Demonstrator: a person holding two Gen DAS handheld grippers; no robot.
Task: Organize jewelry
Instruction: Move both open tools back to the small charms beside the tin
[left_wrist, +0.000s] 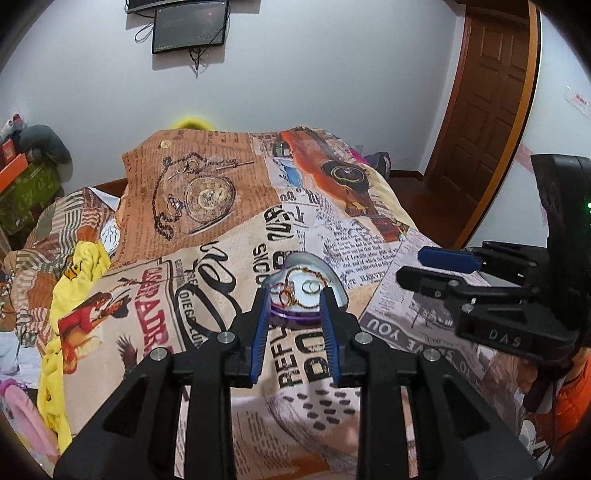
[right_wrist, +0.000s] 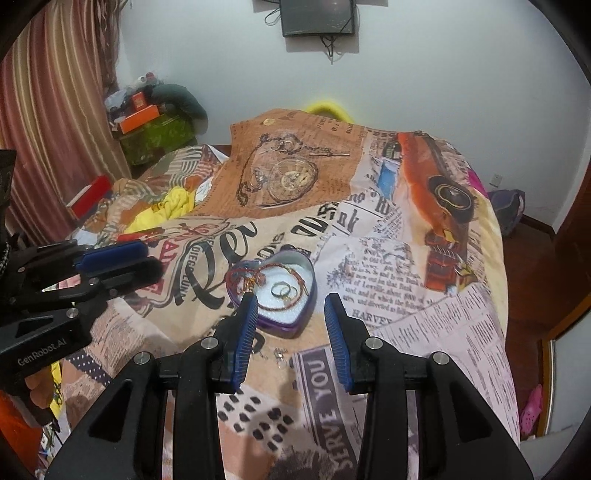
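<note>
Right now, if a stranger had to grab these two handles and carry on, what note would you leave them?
Left gripper: jaws slightly apart, nothing between them, hovering in front of the tin.
Right gripper: jaws apart, empty, also just short of the tin.
Heart-shaped tin: open on the printed bedspread, no lid in view.
Done: a red and gold corded bracelet and two rings lie inside the tin.
Left: a small pale piece sits on the bedspread just in front of the tin, possibly jewelry; too small to tell. Check it and place it inside.
</note>
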